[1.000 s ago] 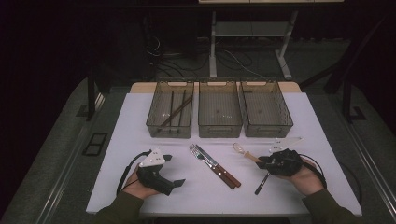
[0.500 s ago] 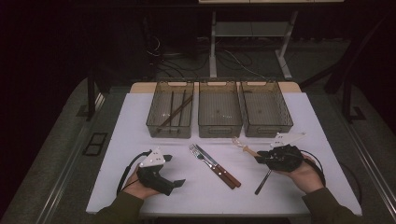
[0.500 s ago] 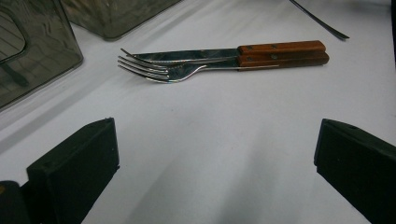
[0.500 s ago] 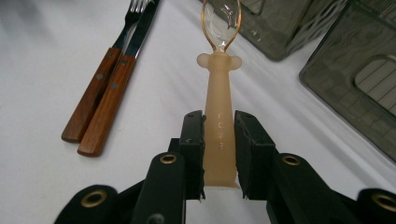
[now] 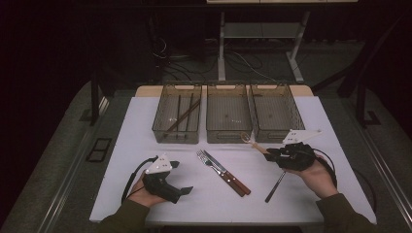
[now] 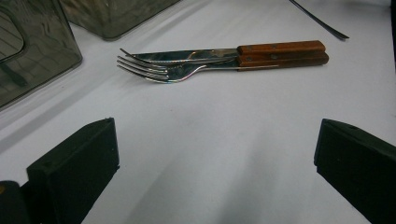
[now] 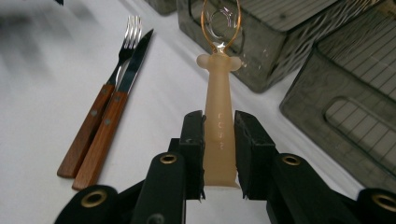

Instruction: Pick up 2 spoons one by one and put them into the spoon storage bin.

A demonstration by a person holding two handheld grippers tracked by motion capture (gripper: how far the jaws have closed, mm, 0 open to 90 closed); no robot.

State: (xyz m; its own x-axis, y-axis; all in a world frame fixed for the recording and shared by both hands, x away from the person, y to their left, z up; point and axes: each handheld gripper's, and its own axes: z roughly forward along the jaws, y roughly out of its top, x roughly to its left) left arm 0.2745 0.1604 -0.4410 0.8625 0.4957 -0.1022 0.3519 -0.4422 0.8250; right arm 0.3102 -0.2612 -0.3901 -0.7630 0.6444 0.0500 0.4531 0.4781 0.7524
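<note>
**Where held by its frosted handle: pale plastic spoon in the right gripper**

Where clamped in the right gripper (image 7: 219,154), pale plastic spoon (image 7: 219,126), jaws pressed narrow on both flanks of the handle near its butt end. Handle frosted, peach-beige, flat, widening toward the butt, faint embossed lettering along its face; two small rounded shoulders at the neck. Bowl clear and amber-rimmed, glinting, seen against the wall of the middle bin (image 7: 261,51). In the high view, same spoon (image 5: 252,143) raised off the white table (image 5: 145,121), bowl just in front of the middle bin (image 5: 228,114), handle running back to the right gripper (image 5: 272,154) in the right hand (image 5: 316,174).

Relative to the middle bin: nearer the person, fork (image 5: 210,164) and knife (image 5: 224,170) side by side, touching, brown wooden handles; dark slim utensil (image 5: 274,187) nearer the person and to the right; left gripper (image 5: 177,177) to the lower left, jaws wide apart, nothing between them, resting with the left hand (image 5: 145,191).
</note>
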